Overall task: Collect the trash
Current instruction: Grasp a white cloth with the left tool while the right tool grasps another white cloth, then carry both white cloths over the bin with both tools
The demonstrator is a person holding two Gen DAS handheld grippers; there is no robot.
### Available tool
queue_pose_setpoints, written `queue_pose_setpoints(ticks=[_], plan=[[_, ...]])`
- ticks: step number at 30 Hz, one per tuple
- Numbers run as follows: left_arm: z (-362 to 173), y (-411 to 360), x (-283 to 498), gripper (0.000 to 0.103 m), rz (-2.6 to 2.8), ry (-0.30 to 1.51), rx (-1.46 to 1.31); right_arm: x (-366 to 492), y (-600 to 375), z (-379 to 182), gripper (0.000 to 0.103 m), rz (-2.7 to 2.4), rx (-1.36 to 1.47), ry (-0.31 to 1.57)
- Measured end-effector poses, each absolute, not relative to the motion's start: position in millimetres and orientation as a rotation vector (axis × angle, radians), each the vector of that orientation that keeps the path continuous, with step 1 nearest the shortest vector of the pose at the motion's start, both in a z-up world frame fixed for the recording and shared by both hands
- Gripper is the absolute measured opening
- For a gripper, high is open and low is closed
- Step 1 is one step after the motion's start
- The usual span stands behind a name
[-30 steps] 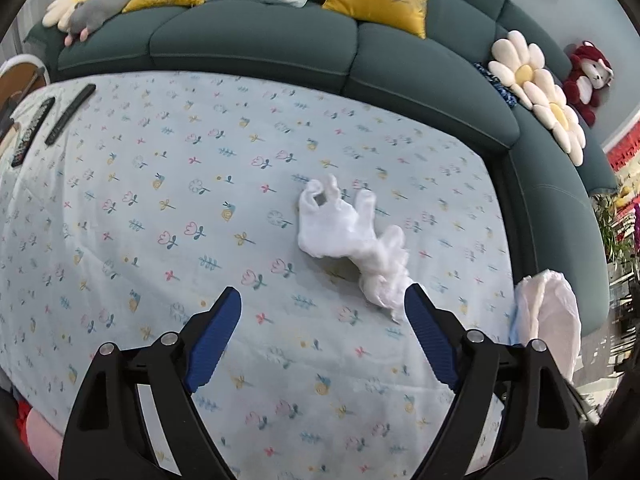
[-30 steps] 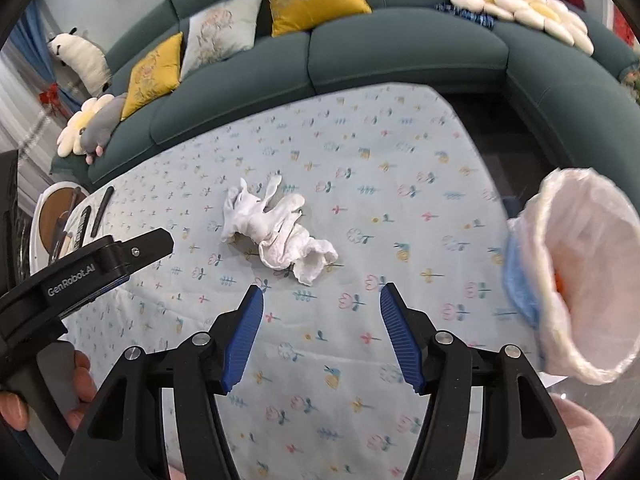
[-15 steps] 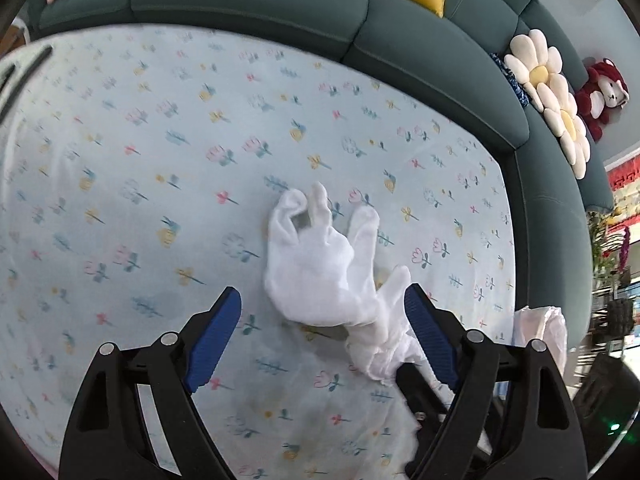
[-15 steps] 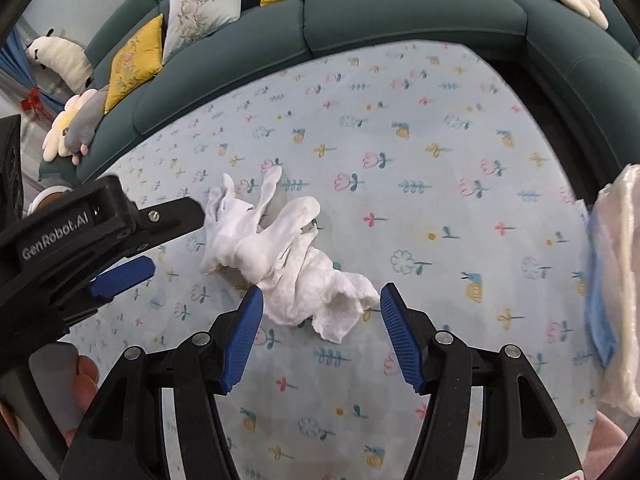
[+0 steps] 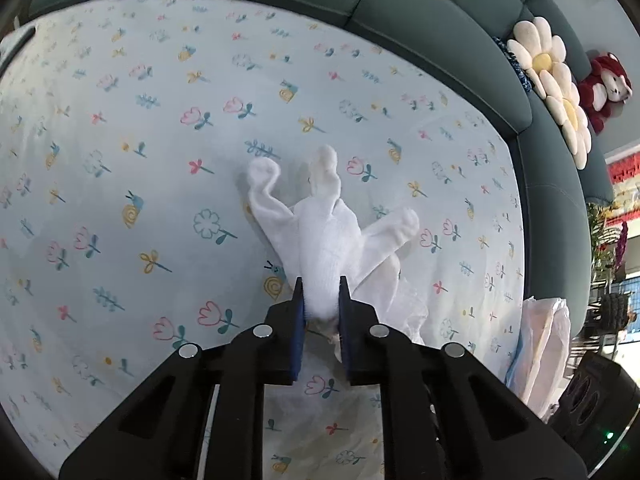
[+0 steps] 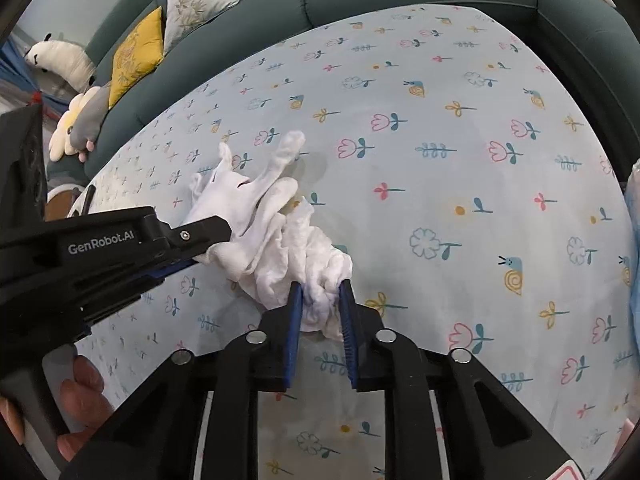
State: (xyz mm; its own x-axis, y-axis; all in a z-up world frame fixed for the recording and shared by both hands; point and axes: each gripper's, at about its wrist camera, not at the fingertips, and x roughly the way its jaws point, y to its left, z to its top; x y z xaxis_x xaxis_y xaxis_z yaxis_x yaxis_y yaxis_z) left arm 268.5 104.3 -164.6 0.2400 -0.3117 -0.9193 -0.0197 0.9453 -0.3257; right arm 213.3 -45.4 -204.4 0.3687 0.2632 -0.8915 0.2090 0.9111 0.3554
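Both claws have just closed, each pinching white cloth. Left gripper [image 5: 320, 294] clamps the glove [image 5: 320, 224]; right gripper [image 6: 321, 300] clamps the crumpled rag [image 6: 308, 264] touching it. Both lie mid-table on the flowered tablecloth [image 5: 120, 160]. Nothing blocks either claw. Bag [image 5: 544, 344] at the near right table edge, sofa [image 5: 420, 12] along the far side, flower cushions [image 5: 552, 80] far right.

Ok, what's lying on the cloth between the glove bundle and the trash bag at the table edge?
Nothing: in the left wrist view only bare flowered tablecloth separates the white glove bundle from the trash bag.
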Motion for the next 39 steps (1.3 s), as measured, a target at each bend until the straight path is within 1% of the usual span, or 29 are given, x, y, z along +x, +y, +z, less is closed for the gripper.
queue_pose_setpoints(ticks=[5, 8, 16, 21, 29, 39], plan=[[-136, 108, 261, 0.013, -0.22, 1.266, -0.296, 205, -50, -185, 0.013, 0.043, 0.429, 1.168], [-110, 104, 255, 0.013, -0.247, 1.223, -0.289, 197, -58, -163, 0.013, 0.039, 0.432, 1.125], [-31, 66, 229, 0.014, -0.305, 1.091, -0.182, 175, -90, -90, 0.013, 0.002, 0.395, 0.997], [5, 36, 206, 0.014, -0.337, 1.023, -0.093, 157, -114, -46, 0.013, -0.021, 0.376, 0.919], [41, 1, 166, 0.014, -0.378, 0.939, 0.007, 118, -148, 12, 0.013, -0.077, 0.321, 0.809], [57, -47, 122, 0.014, -0.428, 0.896, 0.111, 71, -196, 43, 0.013, -0.146, 0.338, 0.73]])
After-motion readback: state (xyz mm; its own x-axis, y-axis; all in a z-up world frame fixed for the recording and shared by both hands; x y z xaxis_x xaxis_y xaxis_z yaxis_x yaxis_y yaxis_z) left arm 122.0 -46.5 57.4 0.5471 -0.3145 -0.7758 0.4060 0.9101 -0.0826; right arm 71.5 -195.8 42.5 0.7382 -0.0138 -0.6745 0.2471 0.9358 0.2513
